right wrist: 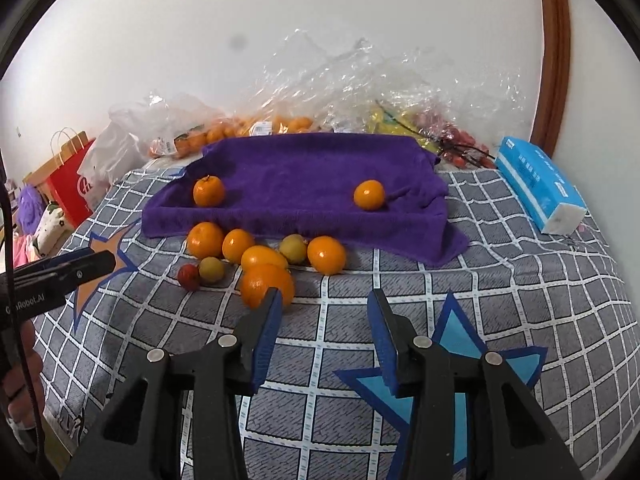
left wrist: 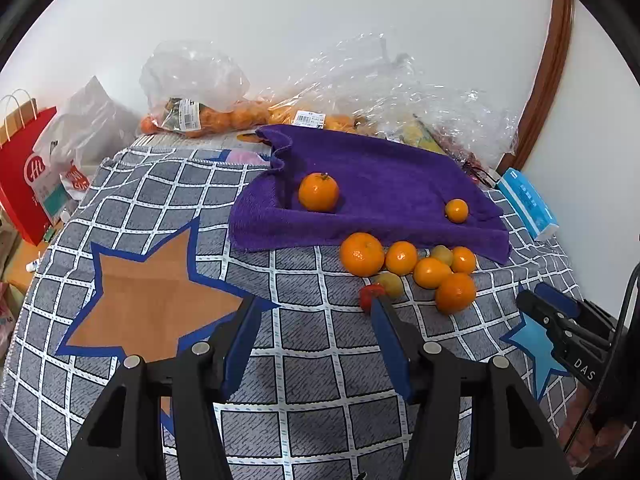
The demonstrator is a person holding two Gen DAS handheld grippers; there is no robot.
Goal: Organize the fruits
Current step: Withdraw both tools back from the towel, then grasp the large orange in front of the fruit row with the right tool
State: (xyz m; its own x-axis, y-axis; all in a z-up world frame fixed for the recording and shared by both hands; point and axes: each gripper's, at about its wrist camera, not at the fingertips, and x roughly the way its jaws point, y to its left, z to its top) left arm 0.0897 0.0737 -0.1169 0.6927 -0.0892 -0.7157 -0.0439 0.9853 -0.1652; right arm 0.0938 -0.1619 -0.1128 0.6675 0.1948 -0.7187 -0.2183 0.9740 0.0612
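A purple towel (left wrist: pixel 380 196) (right wrist: pixel 304 184) lies at the back of the checked cloth. Two oranges rest on it, one on the left (left wrist: pixel 318 192) (right wrist: pixel 208 191) and a smaller one on the right (left wrist: pixel 456 210) (right wrist: pixel 369 195). In front of the towel lies a cluster of several oranges (left wrist: pixel 362 254) (right wrist: pixel 267 285), two yellow-green fruits (left wrist: pixel 389 283) (right wrist: pixel 211 269) and a small red fruit (left wrist: pixel 370 295) (right wrist: pixel 189 277). My left gripper (left wrist: pixel 316 308) is open and empty, just left of the cluster. My right gripper (right wrist: pixel 324 300) is open and empty, its left finger in front of the nearest orange.
Clear plastic bags of oranges and other fruit (left wrist: pixel 200 116) (right wrist: pixel 360 112) line the back wall. A blue tissue pack (left wrist: pixel 528 204) (right wrist: pixel 540 184) lies at the right. A red paper bag (left wrist: pixel 28 168) (right wrist: pixel 70 184) stands left of the table. The checked cloth (left wrist: pixel 320 360) covers the table.
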